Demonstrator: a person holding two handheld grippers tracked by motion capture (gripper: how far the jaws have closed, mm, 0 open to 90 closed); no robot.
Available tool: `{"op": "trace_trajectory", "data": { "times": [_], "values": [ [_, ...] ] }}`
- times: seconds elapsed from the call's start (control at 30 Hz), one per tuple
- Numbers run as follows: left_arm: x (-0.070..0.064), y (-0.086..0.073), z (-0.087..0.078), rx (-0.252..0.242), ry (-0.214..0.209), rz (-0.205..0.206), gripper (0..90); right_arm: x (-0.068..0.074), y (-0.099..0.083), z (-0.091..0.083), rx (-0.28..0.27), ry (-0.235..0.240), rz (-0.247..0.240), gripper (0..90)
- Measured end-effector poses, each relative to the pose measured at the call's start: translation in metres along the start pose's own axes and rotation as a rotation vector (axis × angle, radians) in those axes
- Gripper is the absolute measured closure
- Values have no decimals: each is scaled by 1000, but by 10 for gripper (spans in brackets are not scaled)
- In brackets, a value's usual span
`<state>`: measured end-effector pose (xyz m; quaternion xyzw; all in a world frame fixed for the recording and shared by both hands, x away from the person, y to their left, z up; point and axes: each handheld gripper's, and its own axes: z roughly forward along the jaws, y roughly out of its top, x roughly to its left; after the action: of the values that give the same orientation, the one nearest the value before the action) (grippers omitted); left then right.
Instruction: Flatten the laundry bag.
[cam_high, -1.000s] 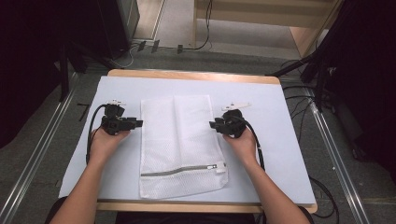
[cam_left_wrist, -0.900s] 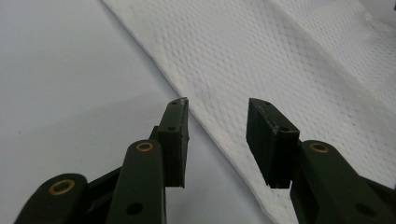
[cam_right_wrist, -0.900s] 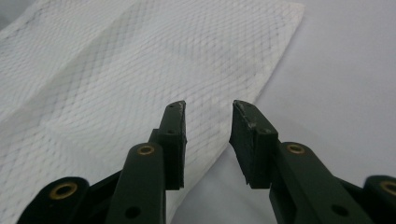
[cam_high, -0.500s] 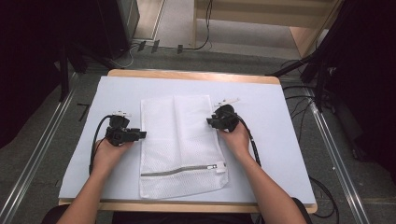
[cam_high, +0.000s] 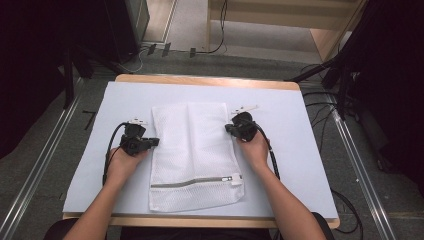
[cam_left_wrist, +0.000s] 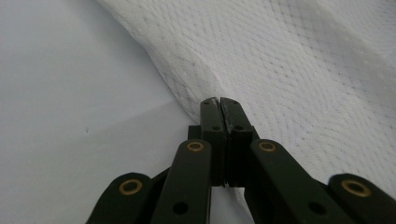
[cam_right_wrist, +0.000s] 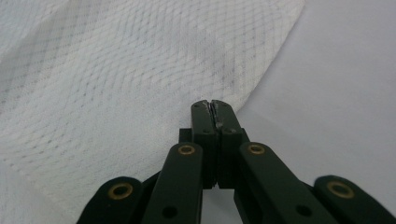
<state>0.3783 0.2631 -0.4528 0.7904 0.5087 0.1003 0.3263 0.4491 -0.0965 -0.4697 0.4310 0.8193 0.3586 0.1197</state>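
- A white rectangular mesh laundry bag (cam_high: 195, 155) with a grey zip is seen flat on the pale sheet covering the wooden table (cam_high: 210, 81), its zip end nearest the person.
- The left gripper (cam_high: 156, 141) is set at the bag's left edge — jaws pressed together, a fold of mesh seemingly nipped at their tips.
- The right gripper (cam_high: 229, 128) is set at the bag's right edge, jaws likewise closed; whether mesh is caught cannot be told.
- Both long edges are judged to be engaged; the lifting, folding or shifting of the bag — whichever is intended — is judged not yet done.
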Motion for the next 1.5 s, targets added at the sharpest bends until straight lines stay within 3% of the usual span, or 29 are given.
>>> {"op": "trace_trajectory", "data": {
  "times": [0.33,0.77,1.07,1.37,1.5],
  "values": [
    [1,17,11,-15,-16,0,900,-28,-2,-13,-32,-6,101,900],
    [8,42,20,-42,-38,-2,900,-41,-7,-26,-55,-34,109,900],
    [16,49,28,-33,-44,-15,900,-47,-2,-19,-59,-43,101,900],
    [19,48,31,-28,-58,-36,864,-49,-2,-12,-47,-31,134,897],
    [21,48,31,-43,-76,-43,774,-51,-4,-13,-44,5,167,785]
  ]
}}
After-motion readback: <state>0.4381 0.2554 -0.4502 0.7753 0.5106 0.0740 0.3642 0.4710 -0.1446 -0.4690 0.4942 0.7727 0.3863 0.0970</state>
